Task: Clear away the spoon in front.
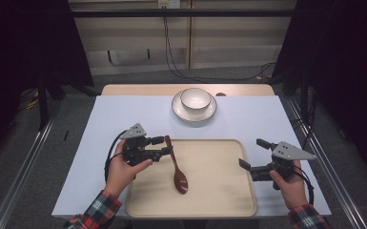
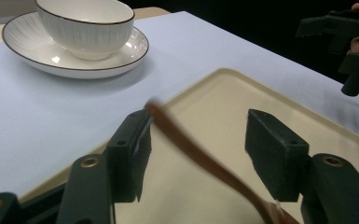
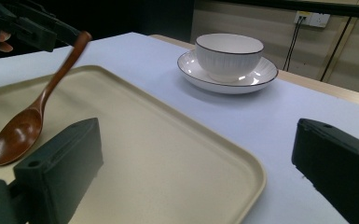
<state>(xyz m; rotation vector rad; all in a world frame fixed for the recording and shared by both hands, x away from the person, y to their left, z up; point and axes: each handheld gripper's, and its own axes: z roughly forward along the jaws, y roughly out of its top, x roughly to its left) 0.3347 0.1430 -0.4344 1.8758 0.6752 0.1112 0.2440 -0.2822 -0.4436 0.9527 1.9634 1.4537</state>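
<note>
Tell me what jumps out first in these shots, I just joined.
A brown wooden spoon catches the eye first: its bowl is over the beige tray and its handle passes between the open jaws of the left gripper, touching one of them. Behind the tray, a white bowl sits on a white saucer. The right gripper is open at the tray's right edge.
</note>
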